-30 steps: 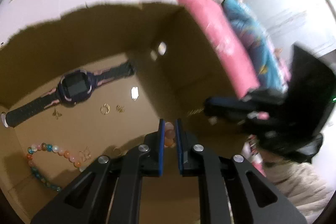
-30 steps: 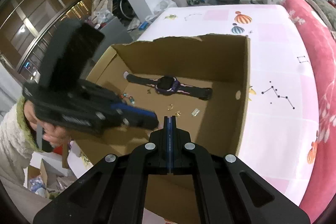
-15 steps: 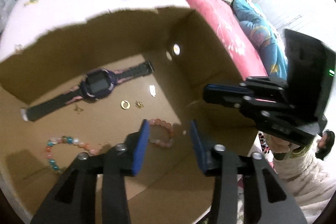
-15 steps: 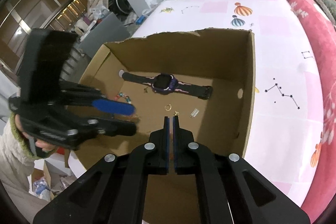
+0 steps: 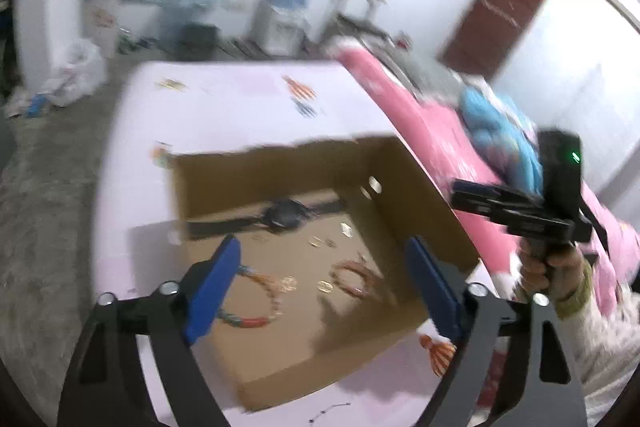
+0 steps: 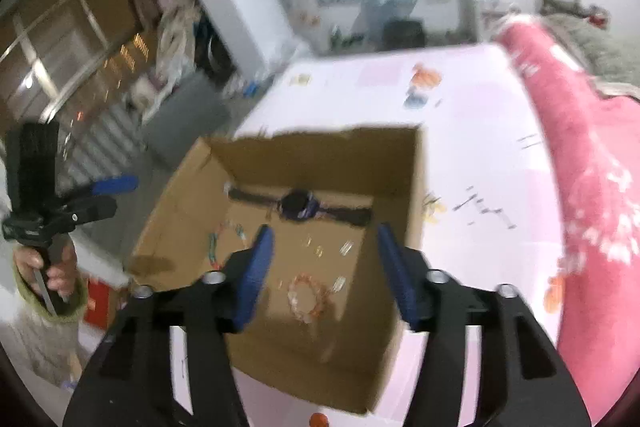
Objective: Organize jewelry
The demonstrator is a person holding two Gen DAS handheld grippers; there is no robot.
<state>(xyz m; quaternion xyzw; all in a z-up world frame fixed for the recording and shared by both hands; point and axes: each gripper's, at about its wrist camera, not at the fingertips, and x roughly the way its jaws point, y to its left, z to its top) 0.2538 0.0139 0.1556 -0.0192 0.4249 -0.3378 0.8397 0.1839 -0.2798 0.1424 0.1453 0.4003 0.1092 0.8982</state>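
Note:
An open cardboard box (image 5: 412,195) (image 6: 400,187) sits on a pink table. Inside lie a dark watch (image 5: 286,213) (image 6: 298,205), a multicolour bead bracelet (image 5: 256,301) (image 6: 214,245), a pink bead bracelet (image 5: 354,277) (image 6: 308,297) and several small gold earrings (image 5: 322,243). My left gripper (image 5: 326,285) is open and empty, raised above the box's near side. My right gripper (image 6: 326,273) is open and empty, also above the box. Both views are blurred.
A pink blanket (image 6: 592,187) lies along the table's right side. The table cover (image 5: 240,107) carries small printed pictures. The other hand-held gripper shows in each view, right (image 5: 516,211) and left (image 6: 60,211) of the box. Room clutter stands behind.
Both grippers have opened wide and pulled up and back from the box. The pink bead bracelet, held by the left gripper a second ago, now lies on the box floor.

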